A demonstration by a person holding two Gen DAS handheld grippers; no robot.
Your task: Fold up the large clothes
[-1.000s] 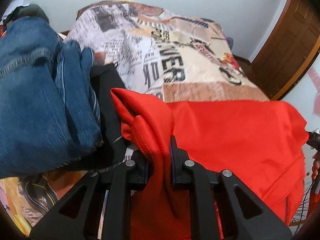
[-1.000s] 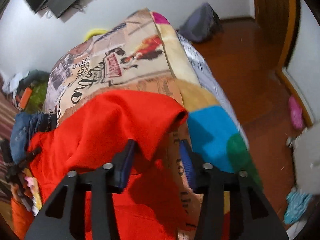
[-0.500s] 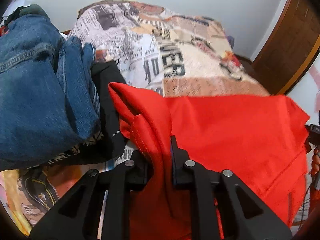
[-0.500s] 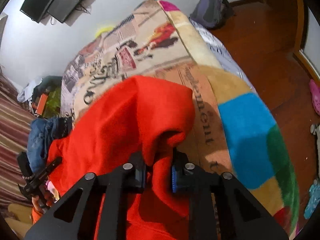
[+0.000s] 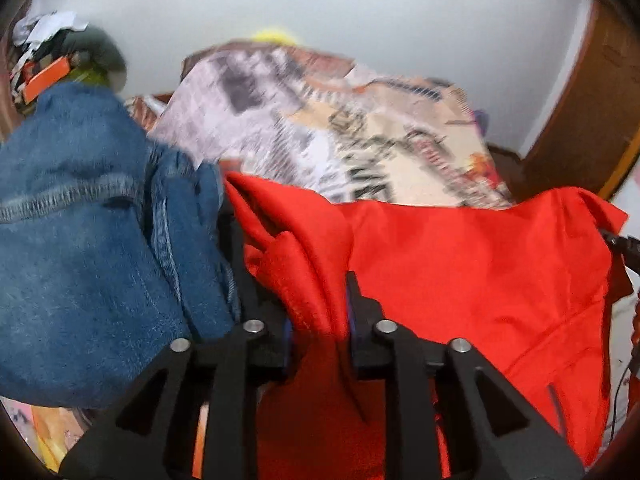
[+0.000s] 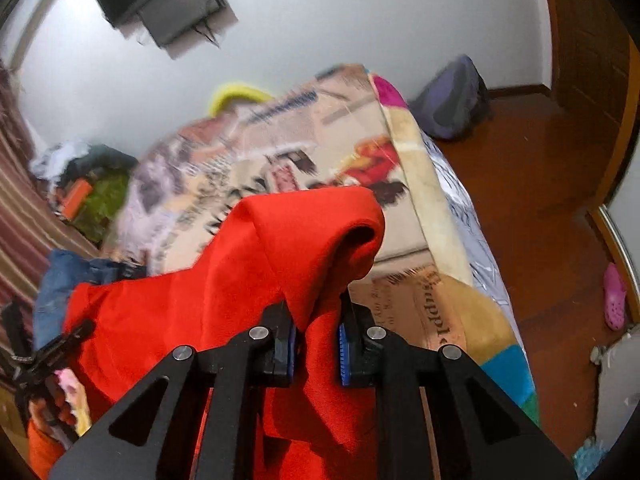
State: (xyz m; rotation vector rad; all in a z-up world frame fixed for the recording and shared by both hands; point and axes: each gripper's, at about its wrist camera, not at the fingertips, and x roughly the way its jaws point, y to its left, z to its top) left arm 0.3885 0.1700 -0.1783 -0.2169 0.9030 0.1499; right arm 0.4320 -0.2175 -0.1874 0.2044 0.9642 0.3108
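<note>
**Red garment gripped at both ends, no fold made yet**

Large bright-red fabric garment (image 5: 472,280) was held up above the bed with the newspaper-print cover (image 5: 360,128), stretched between both tools. Left hand-held gripper (image 5: 318,304): bunched red cloth between its fingers, jaws easing apart, pads looked to be on the cloth. Right hand-held gripper (image 6: 316,320): clamped on a rolled red edge. Judgement: early stage, garment lifted and spread only; laying flat and all folds remained. Crumpled blue denim jeans (image 5: 88,240) sat left of the red garment, unfolded. No containers visible; dark bag (image 6: 452,100) on the floor beyond the bed, contents unseen.
</note>
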